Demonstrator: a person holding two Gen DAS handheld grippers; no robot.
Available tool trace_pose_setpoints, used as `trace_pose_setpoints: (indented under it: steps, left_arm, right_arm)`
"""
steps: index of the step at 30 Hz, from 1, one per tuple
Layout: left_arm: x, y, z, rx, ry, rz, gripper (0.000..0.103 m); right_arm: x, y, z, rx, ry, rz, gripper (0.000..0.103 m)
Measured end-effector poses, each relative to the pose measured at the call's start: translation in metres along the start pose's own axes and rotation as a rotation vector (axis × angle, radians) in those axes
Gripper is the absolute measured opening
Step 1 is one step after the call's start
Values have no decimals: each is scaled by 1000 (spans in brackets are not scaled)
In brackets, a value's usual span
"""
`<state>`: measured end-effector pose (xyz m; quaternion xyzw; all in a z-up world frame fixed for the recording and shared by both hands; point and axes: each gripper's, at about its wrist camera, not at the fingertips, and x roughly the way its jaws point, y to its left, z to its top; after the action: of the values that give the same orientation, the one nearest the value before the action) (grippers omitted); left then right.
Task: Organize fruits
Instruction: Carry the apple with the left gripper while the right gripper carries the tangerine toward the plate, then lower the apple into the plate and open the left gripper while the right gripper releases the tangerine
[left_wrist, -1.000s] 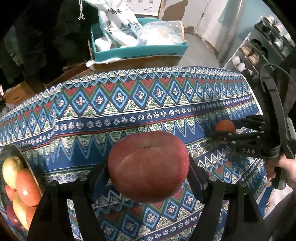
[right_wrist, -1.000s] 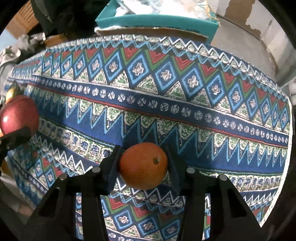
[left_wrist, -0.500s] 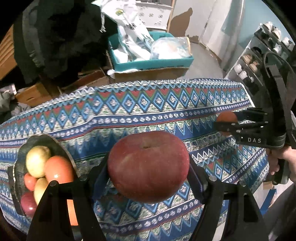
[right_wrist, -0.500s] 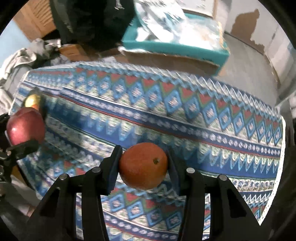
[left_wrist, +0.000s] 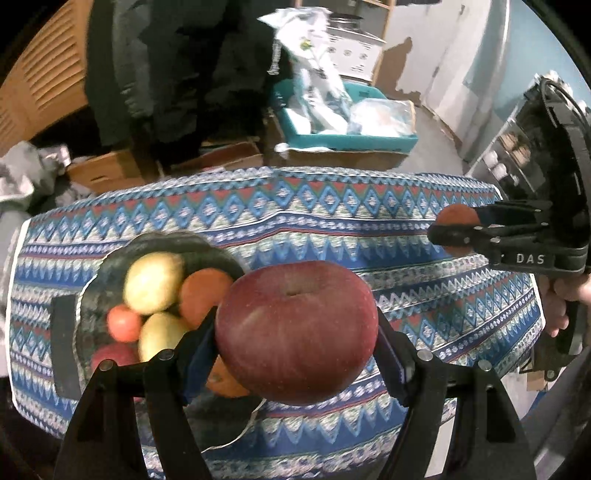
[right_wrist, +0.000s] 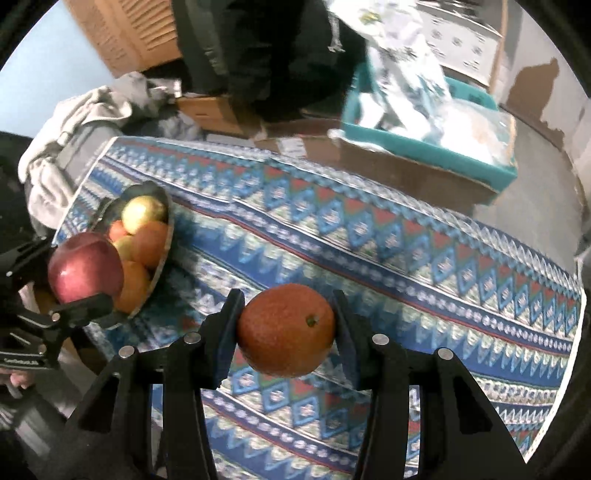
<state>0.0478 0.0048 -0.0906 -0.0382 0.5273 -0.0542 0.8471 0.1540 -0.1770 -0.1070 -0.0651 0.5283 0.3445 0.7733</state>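
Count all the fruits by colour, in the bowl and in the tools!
Red: 3 - held apple, small red fruit, dark red fruit
Yellow: 2 - top yellow fruit, lower yellow fruit
Orange: 3 - held orange, bowl orange, half-hidden orange
Total: 8 that show

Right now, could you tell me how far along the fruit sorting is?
Done: several fruits already sit in the dark bowl, yellow, orange and red ones. In hand: the left gripper is shut on a red apple held near the bowl, and the right gripper is shut on an orange over the patterned tablecloth. Left: both held fruits are not yet placed in the bowl; no other loose fruit shows.
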Motion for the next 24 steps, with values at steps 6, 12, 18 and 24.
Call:
trace_pose_setpoints:
  steps: [6, 12, 18, 24]
  left_arm:
    - [-13, 37, -14, -49, 1, 36, 77]
    - [-22, 67, -28, -88, 1, 72, 77]
    - [-18, 82, -47, -97, 29, 86, 77]
    - [-6, 94, -64, -122, 64, 86, 77]
  right_arm:
    - [1, 35, 9, -47, 1, 34, 47]
    - [6, 66, 17, -84, 12, 67, 47]
    - [14, 95, 23, -116, 29, 96, 47]
    - [25, 118, 27, -142, 51, 121, 47]
